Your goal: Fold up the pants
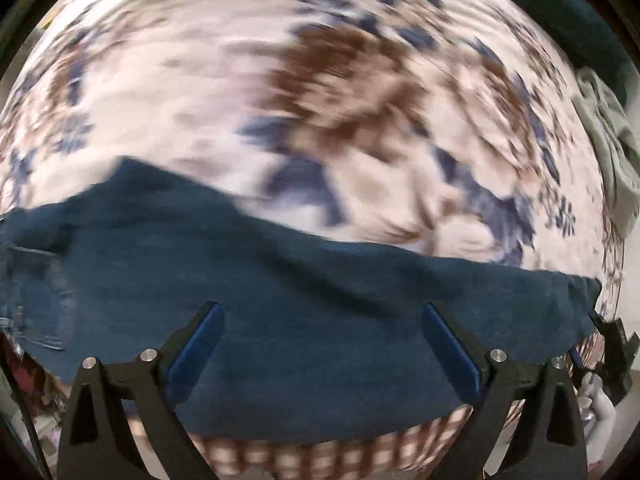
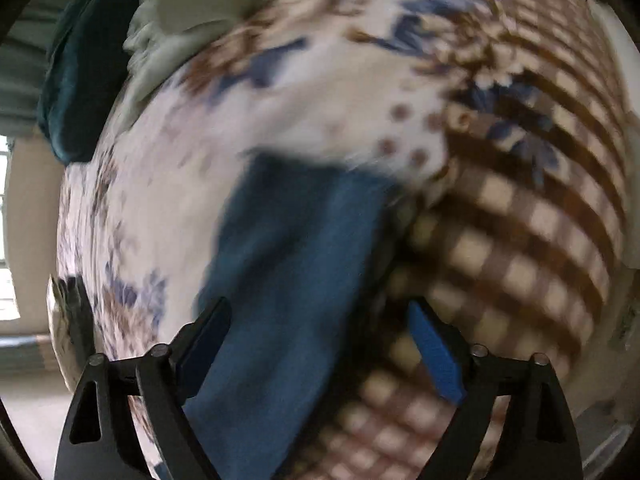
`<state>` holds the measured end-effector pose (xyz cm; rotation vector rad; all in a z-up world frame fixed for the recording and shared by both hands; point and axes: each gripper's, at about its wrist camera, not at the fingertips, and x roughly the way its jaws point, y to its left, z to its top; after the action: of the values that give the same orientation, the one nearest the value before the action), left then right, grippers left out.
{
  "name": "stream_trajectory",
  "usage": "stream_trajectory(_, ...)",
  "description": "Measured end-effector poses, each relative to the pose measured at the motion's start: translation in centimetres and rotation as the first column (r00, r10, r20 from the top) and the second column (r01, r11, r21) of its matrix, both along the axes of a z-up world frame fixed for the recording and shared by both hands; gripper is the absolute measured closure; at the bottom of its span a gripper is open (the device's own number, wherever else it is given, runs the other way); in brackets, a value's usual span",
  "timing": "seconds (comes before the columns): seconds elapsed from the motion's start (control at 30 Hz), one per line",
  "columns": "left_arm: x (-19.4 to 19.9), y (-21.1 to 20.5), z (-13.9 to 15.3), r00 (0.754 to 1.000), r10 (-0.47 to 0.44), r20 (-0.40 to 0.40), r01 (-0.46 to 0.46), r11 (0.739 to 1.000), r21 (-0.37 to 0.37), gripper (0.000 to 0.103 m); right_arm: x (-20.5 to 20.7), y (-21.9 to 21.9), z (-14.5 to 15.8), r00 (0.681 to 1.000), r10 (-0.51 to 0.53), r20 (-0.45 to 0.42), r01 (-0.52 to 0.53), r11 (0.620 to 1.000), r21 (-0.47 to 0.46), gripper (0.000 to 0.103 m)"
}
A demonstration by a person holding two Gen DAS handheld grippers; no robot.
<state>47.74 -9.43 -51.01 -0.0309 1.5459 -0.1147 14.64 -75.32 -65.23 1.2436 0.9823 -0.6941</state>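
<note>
The left tongs (image 1: 320,344) stand spread wide, both blue-padded fingers (image 1: 196,352) well apart, grasping nothing; the dark blue pants (image 1: 280,312) lie spread beneath and between them, across the whole lower width of the left wrist view. A stitched back pocket (image 1: 38,296) shows at the far left of the cloth. At the right end of the pants the other black tool (image 1: 614,356) appears at the fabric's edge, though whether it touches the cloth cannot be told through the blur.

The right tongs (image 2: 320,344) are likewise spread apart and released, with a narrower length of the pants (image 2: 288,280) running up between the fingers (image 2: 436,356) and lying closer to the left finger than the right. The cloth ends near the middle of that view.

The pants rest on a bed covered with a pale floral sheet (image 1: 280,100) in brown and blue, which gives way to a brown checked border (image 2: 520,240) at the near edge. A crumpled grey-green garment (image 2: 180,4) and a dark teal cloth (image 2: 84,80) lie at the bed's far side, well apart from the pants
</note>
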Motion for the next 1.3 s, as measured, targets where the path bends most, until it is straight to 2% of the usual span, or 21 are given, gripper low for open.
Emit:
stream_trajectory(0.07,-0.1,-2.2,-1.1,0.999,-0.043,0.001,0.043,0.999,0.022,0.002,-0.3,-1.0,-2.1,0.995,-0.015,0.095,0.010,0.998,0.060,0.026)
stream_trajectory(0.1,-0.2,-3.0,-1.5,0.998,-0.058,0.002,0.058,0.998,0.033,0.002,-0.2,-1.1,-2.5,0.993,-0.011,0.120,0.004,0.998,0.060,0.028)
stream_trajectory(0.17,-0.5,-5.0,-2.4,0.995,-0.102,0.014,0.100,0.992,0.077,0.002,0.8,-1.1,-2.7,0.979,0.035,0.199,-0.047,0.997,0.056,0.040)
stream_trajectory(0.23,-0.7,-6.3,-3.6,0.990,-0.140,0.022,0.136,0.981,0.140,0.002,1.8,-1.0,-3.2,0.967,0.065,0.245,-0.087,0.993,0.078,0.069)
stream_trajectory(0.27,-0.8,-6.5,-4.3,0.990,-0.141,0.019,0.136,0.974,0.180,0.002,2.8,-0.4,-3.7,0.962,0.098,0.256,-0.123,0.989,0.084,0.076)
stream_trajectory(0.3,-0.8,-6.3,-5.0,0.992,-0.127,0.010,0.123,0.975,0.183,0.002,3.4,0.0,-3.6,0.961,0.125,0.245,-0.146,0.987,0.068,0.089)
stream_trajectory(0.33,-0.7,-6.0,-5.5,0.994,-0.111,0.005,0.108,0.979,0.172,0.001,3.8,0.2,-3.5,0.964,0.150,0.220,-0.162,0.986,0.035,0.095)
stream_trajectory(0.4,-0.5,-5.2,-5.9,0.997,-0.075,0.010,0.073,0.987,0.145,0.000,2.6,-1.0,-3.2,0.971,0.079,0.225,-0.087,0.996,0.027,0.096)
stream_trajectory(0.47,-0.2,-5.0,-6.1,0.998,-0.067,0.008,0.066,0.989,0.130,0.000,0.2,-2.8,-4.1,0.958,-0.057,0.281,0.033,0.995,0.089,0.096)
stream_trajectory(0.5,-0.2,-4.8,-6.2,0.998,-0.063,0.005,0.062,0.989,0.131,0.000,-0.2,-3.1,-4.9,0.951,-0.078,0.298,0.042,0.991,0.126,0.096)
stream_trajectory(0.7,0.4,-4.3,-7.0,1.000,-0.009,0.027,0.005,0.989,0.145,0.000,1.0,-3.6,-6.9,0.935,-0.021,0.354,-0.059,0.975,0.214,0.090)
stream_trajectory(0.8,0.3,-4.3,-7.0,0.999,-0.018,0.030,0.013,0.987,0.158,0.000,1.9,-3.6,-7.1,0.936,0.012,0.353,-0.097,0.970,0.224,0.090)
stream_trajectory(0.87,0.1,-4.5,-6.4,0.999,-0.017,0.033,0.012,0.988,0.154,0.000,2.3,-3.5,-6.0,0.943,0.052,0.328,-0.117,0.977,0.180,0.093)
stream_trajectory(0.9,-1.0,-6.0,-6.5,0.999,-0.018,0.037,0.012,0.988,0.154,0.000,2.6,-3.5,-5.7,0.947,0.063,0.315,-0.119,0.979,0.163,0.096)
stream_trajectory(1.0,-1.6,-6.1,-5.0,0.997,-0.046,0.058,0.032,0.974,0.223,0.000,1.9,-4.3,-5.4,0.950,0.049,0.307,-0.091,0.988,0.122,0.096)
stream_trajectory(1.13,-2.4,-5.6,-4.0,0.997,-0.068,0.041,0.056,0.966,0.252,0.000,2.6,-3.3,-4.6,0.951,0.104,0.292,-0.127,0.990,0.061,0.096)
stream_trajectory(1.23,-3.3,-4.9,-2.9,0.997,-0.073,0.039,0.062,0.970,0.235,0.000,2.8,-2.5,-2.2,0.947,0.133,0.291,-0.140,0.990,0.002,0.096)
stream_trajectory(1.3,-3.8,-4.1,-1.8,0.996,-0.074,0.051,0.060,0.972,0.229,0.000,3.3,-1.1,0.4,0.943,0.168,0.286,-0.157,0.986,-0.063,0.096)
